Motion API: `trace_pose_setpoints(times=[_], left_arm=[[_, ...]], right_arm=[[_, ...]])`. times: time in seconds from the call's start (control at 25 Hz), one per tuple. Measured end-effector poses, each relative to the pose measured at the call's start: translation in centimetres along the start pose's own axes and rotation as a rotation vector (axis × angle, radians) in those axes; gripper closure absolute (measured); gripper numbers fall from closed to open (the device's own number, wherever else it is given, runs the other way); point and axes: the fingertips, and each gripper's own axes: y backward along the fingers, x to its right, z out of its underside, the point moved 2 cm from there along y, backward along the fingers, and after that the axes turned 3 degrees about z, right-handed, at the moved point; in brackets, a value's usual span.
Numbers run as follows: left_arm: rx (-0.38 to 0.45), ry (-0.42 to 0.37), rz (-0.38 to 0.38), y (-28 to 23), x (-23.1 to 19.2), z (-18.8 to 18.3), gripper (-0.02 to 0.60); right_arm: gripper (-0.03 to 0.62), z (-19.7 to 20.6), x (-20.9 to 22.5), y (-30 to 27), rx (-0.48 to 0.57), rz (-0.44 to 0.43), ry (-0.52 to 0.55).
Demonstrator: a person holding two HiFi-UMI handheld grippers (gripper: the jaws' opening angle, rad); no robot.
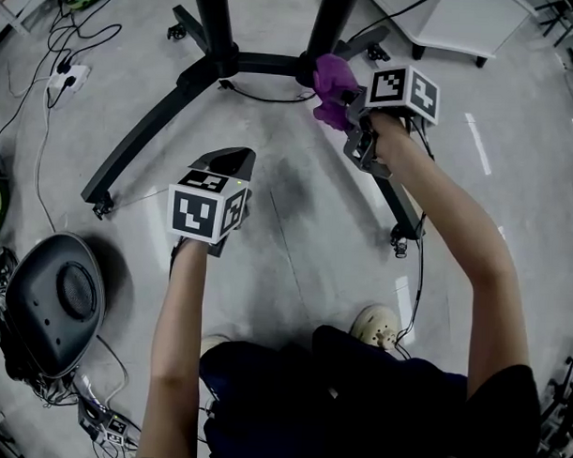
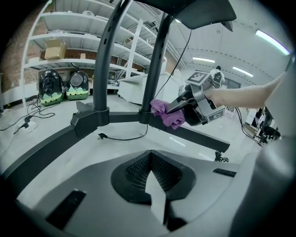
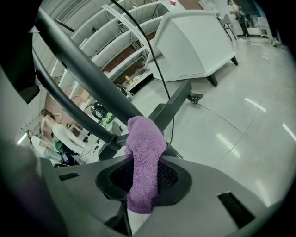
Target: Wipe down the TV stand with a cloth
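Pressing a purple cloth (image 1: pixel 334 84) to the black TV stand (image 1: pixel 264 63), I work at the foot of its right upright (image 1: pixel 329 28), where the crossbar meets the post. My right gripper (image 1: pixel 354 111) has its fingers closed on the cloth. One end is pinched between them and the rest bunches out ahead in a soft wad, touching the base just beside the upright. My left gripper (image 1: pixel 228 160) hangs to the left of that upright and nearer to me, above the pale floor (image 1: pixel 296 233) and well apart from the stand, its fingers together with nothing between them. A thin black cable (image 1: pixel 263 98) lies on the floor left of the upright, just in front of the crossbar. The cloth looks light, limp and a little fluffy, so I judge it will fold and drag rather than slide stiffly. A hold near its middle, leaving a broad pad free ahead of the fingers, should serve better than a pinch on a corner. The stand looks heavy, rigid and smooth-painted, and it sits on casters (image 1: pixel 399 244) at the leg ends, so a hard push might roll it. By my reading the wiping is under way at the base, with the long legs and both posts left to cover.
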Motion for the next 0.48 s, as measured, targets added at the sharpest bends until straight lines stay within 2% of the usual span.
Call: trace_pose_setpoints(times=[0.48], left_arm=[[-0.014,-0.009,0.040,-0.7,2.3,0.2,0.577]], right_arm=[[0.499,1.7,2.1,0.3,-0.059,0.003,-0.021]])
